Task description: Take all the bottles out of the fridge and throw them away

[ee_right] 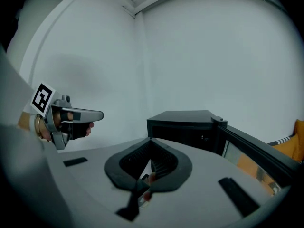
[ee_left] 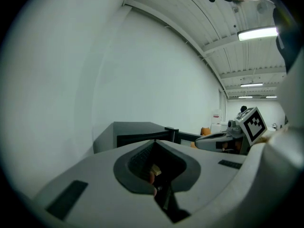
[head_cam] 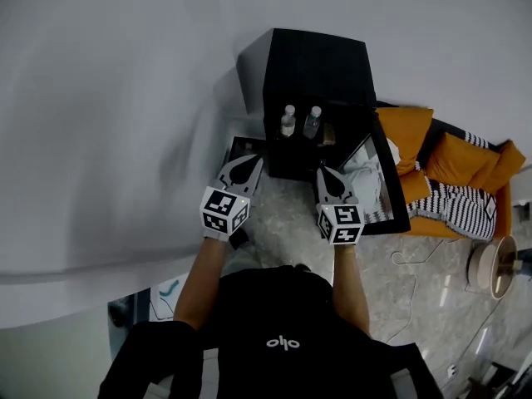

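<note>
Left tongs (head_cam: pixel 252 163) and right tongs (head_cam: pixel 327 173), closed empty, sit short of bottles (head_cam: pixel 288 121) in fridge (head_cam: pixel 316 65).

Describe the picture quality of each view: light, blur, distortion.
Head view: smeared blur across the pale wall; the fridge interior is dark, yet two bottles show clearly. Left gripper view: fisheye bend, black corners, ceiling lamp blown out. Right gripper view: same fisheye, even soft light, fridge nearly featureless black.
</note>
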`<state>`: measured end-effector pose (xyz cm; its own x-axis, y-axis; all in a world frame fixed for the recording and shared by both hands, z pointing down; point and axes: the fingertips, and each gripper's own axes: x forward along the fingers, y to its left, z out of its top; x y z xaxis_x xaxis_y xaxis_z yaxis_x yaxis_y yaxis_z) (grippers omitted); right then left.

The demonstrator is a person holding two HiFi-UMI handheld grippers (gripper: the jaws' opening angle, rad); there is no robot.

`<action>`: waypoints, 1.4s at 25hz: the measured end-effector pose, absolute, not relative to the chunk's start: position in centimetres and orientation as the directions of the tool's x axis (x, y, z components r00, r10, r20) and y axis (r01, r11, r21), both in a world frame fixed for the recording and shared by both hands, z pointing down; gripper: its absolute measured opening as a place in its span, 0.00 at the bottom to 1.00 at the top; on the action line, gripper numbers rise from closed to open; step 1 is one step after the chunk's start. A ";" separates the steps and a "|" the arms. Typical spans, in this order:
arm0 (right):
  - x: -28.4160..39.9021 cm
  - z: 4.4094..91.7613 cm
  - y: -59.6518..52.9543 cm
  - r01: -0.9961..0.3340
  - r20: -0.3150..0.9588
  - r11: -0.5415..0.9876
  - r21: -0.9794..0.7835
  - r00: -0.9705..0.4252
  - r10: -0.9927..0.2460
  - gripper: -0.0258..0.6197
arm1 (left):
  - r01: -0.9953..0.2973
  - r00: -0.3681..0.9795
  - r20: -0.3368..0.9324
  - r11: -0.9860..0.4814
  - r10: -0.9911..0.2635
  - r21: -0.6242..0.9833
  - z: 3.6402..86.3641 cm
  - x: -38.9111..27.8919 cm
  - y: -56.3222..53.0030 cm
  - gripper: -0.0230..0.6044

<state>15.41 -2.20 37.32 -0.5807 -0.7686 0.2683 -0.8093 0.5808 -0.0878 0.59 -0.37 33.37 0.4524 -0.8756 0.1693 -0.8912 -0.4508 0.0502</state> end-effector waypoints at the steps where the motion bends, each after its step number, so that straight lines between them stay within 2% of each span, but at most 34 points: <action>1: 14.6 37.3 -2.5 -0.815 0.270 0.574 -0.085 -0.573 -0.774 0.05 | -0.885 0.464 0.170 -0.463 -0.869 0.053 33.5 -0.1 -0.9 0.03; 10: 8.1 37.5 -5.1 -0.860 0.296 0.505 -0.064 -0.500 -0.814 0.05 | -0.825 0.564 0.171 -0.558 -0.808 0.085 34.5 -5.1 -4.7 0.03; 18: 6.4 38.4 -6.2 -0.893 0.310 0.445 -0.061 -0.441 -0.842 0.05 | -0.789 0.613 0.165 -0.607 -0.773 0.093 35.4 -6.7 -6.9 0.03; 26: 9.4 40.4 -7.6 -0.891 0.336 0.452 -0.031 -0.435 -0.835 0.05 | -0.784 0.620 0.177 -0.612 -0.764 0.103 37.5 -4.5 -8.3 0.03; 35: 14.8 43.0 -11.6 -0.860 0.365 0.509 -0.040 -0.487 -0.794 0.05 | -0.845 0.533 0.208 -0.530 -0.820 0.076 39.5 -0.8 -10.9 0.03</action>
<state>14.82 -11.57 43.02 -0.4867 -0.7939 0.3645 -0.8599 0.5088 -0.0402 -0.78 -10.93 39.45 0.5333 -0.8198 0.2085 -0.8446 -0.5301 0.0758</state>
